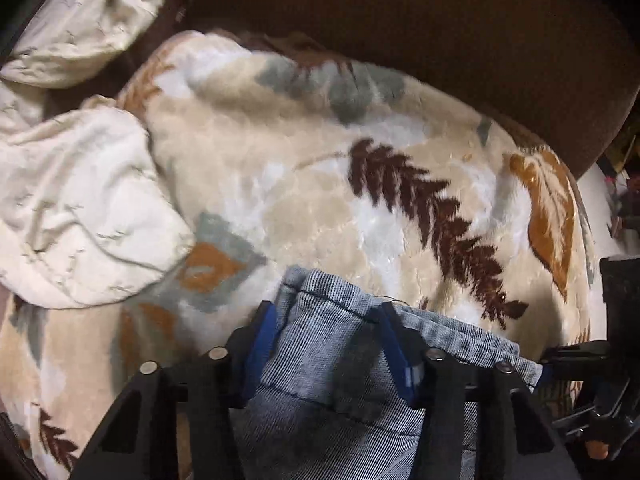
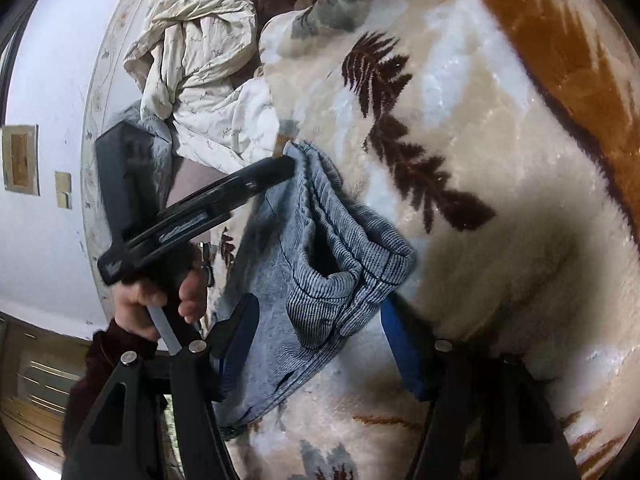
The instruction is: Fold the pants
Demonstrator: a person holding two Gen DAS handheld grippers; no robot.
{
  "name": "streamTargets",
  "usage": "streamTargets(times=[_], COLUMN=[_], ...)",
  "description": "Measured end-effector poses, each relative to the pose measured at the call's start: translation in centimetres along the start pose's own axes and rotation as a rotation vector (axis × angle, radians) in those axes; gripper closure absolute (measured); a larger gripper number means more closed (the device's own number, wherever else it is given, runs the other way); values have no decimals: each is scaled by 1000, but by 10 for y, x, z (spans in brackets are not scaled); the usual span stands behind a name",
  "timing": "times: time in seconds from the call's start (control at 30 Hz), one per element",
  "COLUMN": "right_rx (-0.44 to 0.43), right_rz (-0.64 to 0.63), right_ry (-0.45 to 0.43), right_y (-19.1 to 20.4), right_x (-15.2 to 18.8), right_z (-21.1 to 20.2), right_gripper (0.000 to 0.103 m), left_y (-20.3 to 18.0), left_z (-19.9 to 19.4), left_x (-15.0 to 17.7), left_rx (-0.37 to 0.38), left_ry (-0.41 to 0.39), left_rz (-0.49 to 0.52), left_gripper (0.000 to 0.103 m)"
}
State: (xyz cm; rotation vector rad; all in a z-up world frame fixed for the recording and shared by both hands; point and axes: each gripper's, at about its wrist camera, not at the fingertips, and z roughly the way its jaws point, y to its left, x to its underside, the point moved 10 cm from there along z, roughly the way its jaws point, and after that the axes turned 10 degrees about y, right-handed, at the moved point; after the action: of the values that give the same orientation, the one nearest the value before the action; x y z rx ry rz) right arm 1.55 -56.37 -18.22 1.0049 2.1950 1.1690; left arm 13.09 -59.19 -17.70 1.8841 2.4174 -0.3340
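Blue-grey denim pants (image 1: pixel 320 320) lie folded into a stack of several layers on a leaf-patterned plush blanket (image 1: pixel 300 180). My left gripper (image 1: pixel 328 352) points down onto one hem corner. Its blue pads stand apart with flat cloth filling the gap, and the cloth is not visibly pinched. The right wrist view shows the pants (image 2: pixel 312 240) bunched between the spread pads of my right gripper (image 2: pixel 320 340), with a strip of blanket showing beside the right pad. A hand (image 2: pixel 160 296) holds the left gripper (image 2: pixel 286 168) at the far corner. The right gripper (image 1: pixel 548 362) shows at the other corner.
A crumpled cream quilt (image 1: pixel 72 208) lies to the left of the pants and also appears as the quilt (image 2: pixel 200 60) behind the left gripper. Dark brown upholstery (image 1: pixel 440 20) rises behind the blanket (image 2: pixel 460 120). A white wall (image 2: pixel 40 200) stands at the left.
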Motion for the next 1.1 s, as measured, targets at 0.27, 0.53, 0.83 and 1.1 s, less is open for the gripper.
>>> streamTargets(times=[0.27, 0.53, 0.83, 1.1], right_rx=[17, 72, 120, 161], right_rz=[-10, -53, -52, -168], right_ry=[-11, -50, -53, -105], right_y=[0, 3, -2, 26], right_x=[-2, -6, -5, 0], right_z=[3, 7, 4, -7], right_gripper=[39, 40, 80, 86], left_y=[-4, -6, -7, 2], left_z=[5, -2, -18, -52], left_x=[2, 8, 14, 20], left_rx=[-6, -59, -44, 6], left_ry=[-25, -62, -129, -213], left_rz=[14, 1, -56, -98], left_gripper=[58, 86, 89, 89])
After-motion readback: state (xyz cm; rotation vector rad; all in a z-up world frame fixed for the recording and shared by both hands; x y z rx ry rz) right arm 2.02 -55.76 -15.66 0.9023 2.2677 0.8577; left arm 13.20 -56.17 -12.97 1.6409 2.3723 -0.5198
